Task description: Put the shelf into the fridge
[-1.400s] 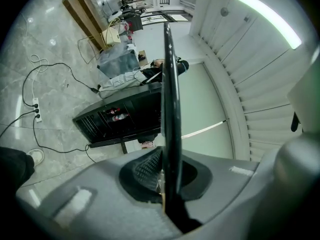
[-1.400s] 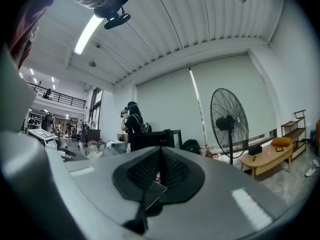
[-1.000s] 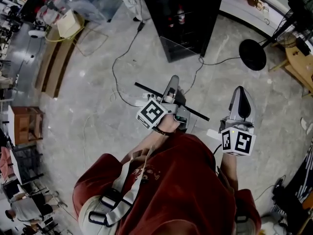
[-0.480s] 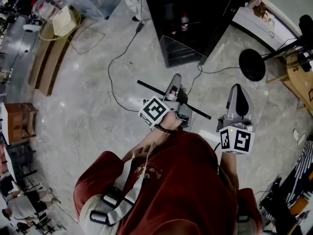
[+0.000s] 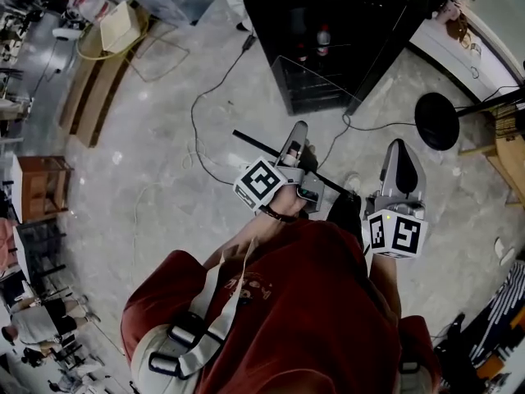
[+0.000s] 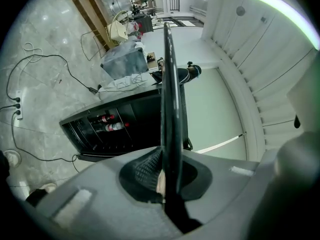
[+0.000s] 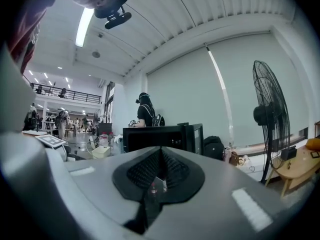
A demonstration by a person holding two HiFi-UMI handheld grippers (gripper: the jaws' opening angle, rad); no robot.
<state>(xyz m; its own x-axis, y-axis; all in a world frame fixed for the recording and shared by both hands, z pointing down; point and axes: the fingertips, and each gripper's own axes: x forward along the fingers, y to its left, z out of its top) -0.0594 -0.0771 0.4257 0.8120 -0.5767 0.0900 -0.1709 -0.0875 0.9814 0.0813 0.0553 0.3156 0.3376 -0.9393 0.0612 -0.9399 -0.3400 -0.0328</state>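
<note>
Shelf point(image 5: 256, 144), a thin dark panel seen edge-on, is held above the marble floor point(image 5: 164, 154), gripped between the closed fingers of the left gripper point(image 5: 299, 131). To its right, the right gripper point(image 5: 400, 148) has its fingers pressed together on nothing. Farther off stands the black fridge point(image 5: 328, 15), with bottles point(image 5: 322, 36) inside.

Head view looks steeply down; both gripper views face level toward the fridge point(image 5: 344, 23).
</note>
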